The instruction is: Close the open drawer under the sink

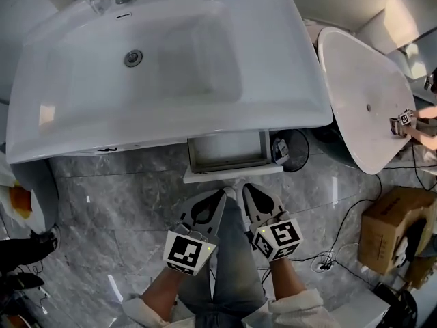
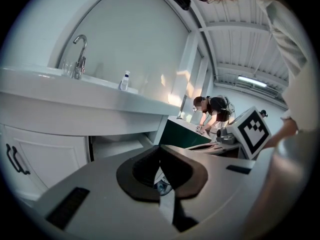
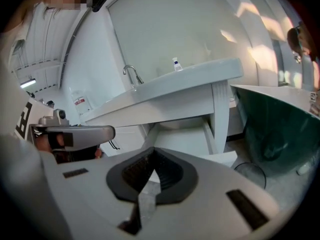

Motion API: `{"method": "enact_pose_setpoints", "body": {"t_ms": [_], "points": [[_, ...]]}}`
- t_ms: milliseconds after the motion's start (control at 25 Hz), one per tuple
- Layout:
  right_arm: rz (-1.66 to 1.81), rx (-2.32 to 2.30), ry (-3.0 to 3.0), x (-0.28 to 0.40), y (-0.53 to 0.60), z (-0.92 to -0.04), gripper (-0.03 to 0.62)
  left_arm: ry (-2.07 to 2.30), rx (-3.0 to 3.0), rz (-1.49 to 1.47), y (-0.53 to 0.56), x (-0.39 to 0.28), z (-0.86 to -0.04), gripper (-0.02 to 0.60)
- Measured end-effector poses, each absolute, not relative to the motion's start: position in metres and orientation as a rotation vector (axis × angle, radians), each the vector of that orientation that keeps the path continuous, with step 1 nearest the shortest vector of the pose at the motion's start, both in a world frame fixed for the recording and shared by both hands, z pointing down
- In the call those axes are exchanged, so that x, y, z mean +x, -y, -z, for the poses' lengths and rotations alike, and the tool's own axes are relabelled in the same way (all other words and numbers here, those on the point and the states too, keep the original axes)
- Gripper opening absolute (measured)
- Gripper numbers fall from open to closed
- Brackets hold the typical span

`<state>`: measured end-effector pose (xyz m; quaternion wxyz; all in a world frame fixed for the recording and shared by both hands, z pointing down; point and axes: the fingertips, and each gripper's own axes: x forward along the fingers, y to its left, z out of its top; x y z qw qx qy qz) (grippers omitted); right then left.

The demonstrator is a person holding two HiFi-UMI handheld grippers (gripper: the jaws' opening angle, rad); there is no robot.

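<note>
- L hand-held gripper (image 1: 220, 195), grey plastic w/ a black-and-white marker cube: jaws clenched tip to tip, nothing between them. Held low over the grey marbled floor (image 1: 116, 203), nose toward the cabinet.
- R hand-held gripper (image 1: 247, 188): same build, jaws pressed together and empty, just beside the L one.
- Why held so, prob.: shut jaws make a blunt pusher, and closing calls for a shove, not a grasp.
- Rectangular white drawer (image 1: 229, 152) stands pulled out from under the front edge of the wide white ceramic sink (image 1: 171, 53), right of centre. Its flat white front panel (image 1: 232, 174) faces the person.
- Panel lies straight ahead of both tips, near but apart. R tip looks the closer. No contact yet.
- Next, I'd judge: bring both tips onto the panel and push squarely so the drawer doesn't skew.
</note>
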<state>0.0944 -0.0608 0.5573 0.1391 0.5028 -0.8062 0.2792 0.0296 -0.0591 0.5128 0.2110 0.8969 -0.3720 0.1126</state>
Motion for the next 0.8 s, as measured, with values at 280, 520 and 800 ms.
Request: {"method": "enact_pose_setpoints", "body": {"t_ms": [280, 520, 800], "points": [[-0.823, 1.480, 2.307, 0.106, 0.060, -0.593, 0.009, 1.058, 2.473, -0.365, 0.053, 0.024, -0.551, 0.015], [-0.791, 1.434, 2.289, 0.105, 0.064, -0.619, 0.009, 1.053, 2.476, -0.420, 0.053, 0.025, -0.575, 0.015], [-0.786, 1.443, 2.271, 0.099, 0.074, -0.630, 0.009, 1.085, 2.430, -0.512, 0.060, 0.018, -0.607, 0.015]]}}
